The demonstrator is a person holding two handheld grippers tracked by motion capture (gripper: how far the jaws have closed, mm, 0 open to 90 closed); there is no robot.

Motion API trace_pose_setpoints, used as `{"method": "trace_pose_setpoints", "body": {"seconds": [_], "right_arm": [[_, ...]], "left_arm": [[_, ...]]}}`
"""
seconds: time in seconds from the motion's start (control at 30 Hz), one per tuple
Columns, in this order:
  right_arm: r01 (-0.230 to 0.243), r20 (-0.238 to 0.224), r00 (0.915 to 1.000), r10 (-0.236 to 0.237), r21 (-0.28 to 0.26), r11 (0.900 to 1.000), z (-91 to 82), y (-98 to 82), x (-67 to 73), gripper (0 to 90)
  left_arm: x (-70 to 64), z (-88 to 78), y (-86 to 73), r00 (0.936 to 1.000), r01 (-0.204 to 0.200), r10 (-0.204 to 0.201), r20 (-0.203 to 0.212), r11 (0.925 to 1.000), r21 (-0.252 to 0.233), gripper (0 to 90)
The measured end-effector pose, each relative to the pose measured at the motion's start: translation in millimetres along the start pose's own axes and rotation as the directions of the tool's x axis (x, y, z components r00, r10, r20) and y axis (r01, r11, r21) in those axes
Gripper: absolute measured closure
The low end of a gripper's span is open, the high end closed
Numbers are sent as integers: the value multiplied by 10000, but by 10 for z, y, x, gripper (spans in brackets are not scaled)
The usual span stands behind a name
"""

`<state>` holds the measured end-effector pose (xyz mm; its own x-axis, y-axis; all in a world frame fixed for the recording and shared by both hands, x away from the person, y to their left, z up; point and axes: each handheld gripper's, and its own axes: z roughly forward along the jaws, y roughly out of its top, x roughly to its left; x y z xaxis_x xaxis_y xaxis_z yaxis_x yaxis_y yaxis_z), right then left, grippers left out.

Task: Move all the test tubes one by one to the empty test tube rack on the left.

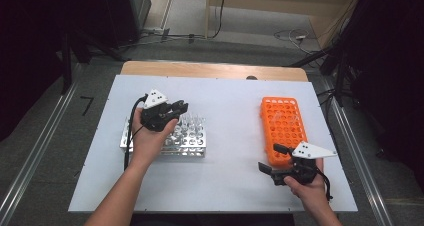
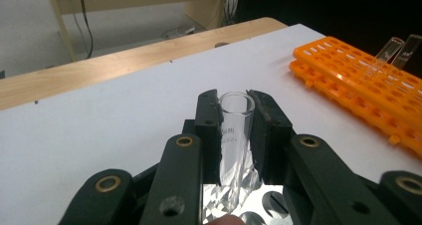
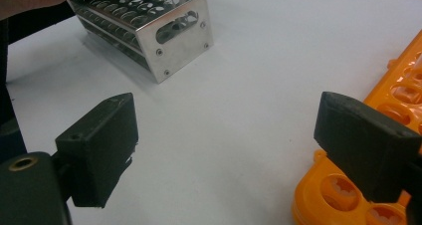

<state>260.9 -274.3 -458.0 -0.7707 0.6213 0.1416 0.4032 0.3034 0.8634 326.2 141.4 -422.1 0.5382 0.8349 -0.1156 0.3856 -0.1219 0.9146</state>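
My left gripper (image 1: 179, 107) hovers over the metal test-tube rack (image 1: 192, 145) at the left of the white board, and it is shut on a clear glass test tube (image 2: 234, 135). The tube stands upright between the black pads (image 2: 266, 130), its lower end at the rack's shiny top. An orange tube rack (image 1: 283, 127) lies at the right, with two glass tubes (image 2: 393, 51) leaning in it. My right gripper (image 1: 272, 160) rests at the orange rack's near end, jaws wide open with nothing between them; its view shows the metal rack (image 3: 164, 31) ahead and the orange rack (image 3: 358, 195) at right.
The white board (image 1: 230, 176) covers a wooden table (image 1: 215, 68) whose far edge shows. Beyond it lie grey floor, cables and dark equipment. Metal rails run along both sides.
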Motion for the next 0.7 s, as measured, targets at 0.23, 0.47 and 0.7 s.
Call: {"method": "trace_pose_setpoints", "body": {"seconds": [0.23, 0.47, 0.7], "right_arm": [[-1, 63, 10000, 1, -41, 10000, -13, 5, -10, 88], [-39, 87, 10000, 39, -19, 10000, -8, 4, -23, 87], [-134, 350, 9993, 138, -116, 9998, -48, 31, -62, 77]], "left_arm": [[3, 19, -88, 9998, 202, -204, 29, 9988, 440, 746], [21, -39, -132, 9985, 522, -528, 155, 9981, 340, 559], [36, -243, -154, 9924, 1104, -1092, 562, 9937, -201, 261]]}}
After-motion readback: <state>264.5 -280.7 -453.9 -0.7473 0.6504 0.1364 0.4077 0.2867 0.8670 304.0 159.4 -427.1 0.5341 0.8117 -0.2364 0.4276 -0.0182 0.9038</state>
